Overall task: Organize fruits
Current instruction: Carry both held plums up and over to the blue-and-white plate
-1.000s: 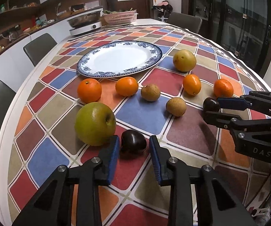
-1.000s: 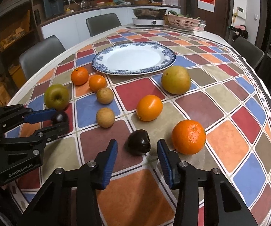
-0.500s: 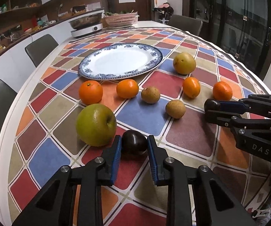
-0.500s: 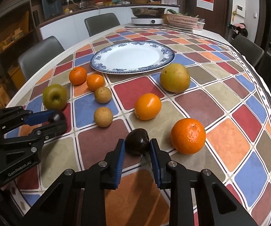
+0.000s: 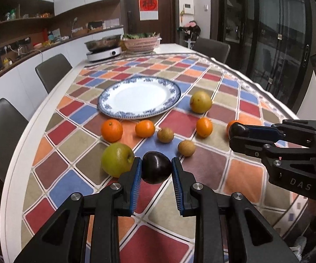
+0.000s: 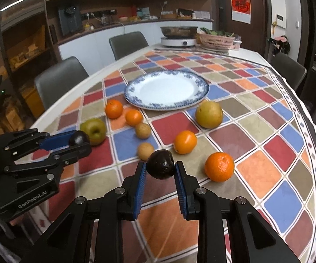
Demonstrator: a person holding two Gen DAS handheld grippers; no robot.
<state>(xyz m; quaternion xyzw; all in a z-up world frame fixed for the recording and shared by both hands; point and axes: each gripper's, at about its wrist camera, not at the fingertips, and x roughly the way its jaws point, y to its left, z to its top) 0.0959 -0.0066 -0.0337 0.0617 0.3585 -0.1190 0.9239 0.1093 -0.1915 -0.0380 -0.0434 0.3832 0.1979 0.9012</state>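
Note:
My left gripper (image 5: 156, 169) is shut on a dark plum (image 5: 157, 167) and holds it above the tablecloth, beside a green apple (image 5: 117, 162). My right gripper (image 6: 160, 168) is shut on a second dark plum (image 6: 160, 164), also lifted. Each gripper shows in the other's view: the right one (image 5: 234, 134) with its plum (image 5: 237, 130), the left one (image 6: 79, 141) with its plum (image 6: 79, 138). An empty blue-rimmed white plate (image 5: 139, 96) lies beyond the fruit. Oranges (image 5: 112, 130), two small brown fruits (image 5: 165, 134) and a yellow pear (image 5: 200, 102) lie on the cloth.
The oval table carries a checkered cloth (image 5: 201, 166). At its far end stand a hotplate with a pan (image 5: 104, 48) and a pink basket (image 5: 141, 42). Grey chairs (image 5: 52, 70) line the left side. The table's right edge (image 6: 307, 118) is near.
Both grippers closed on their plums and lifted them off the cloth. Both views have risen and tilted up, so the room shows more.

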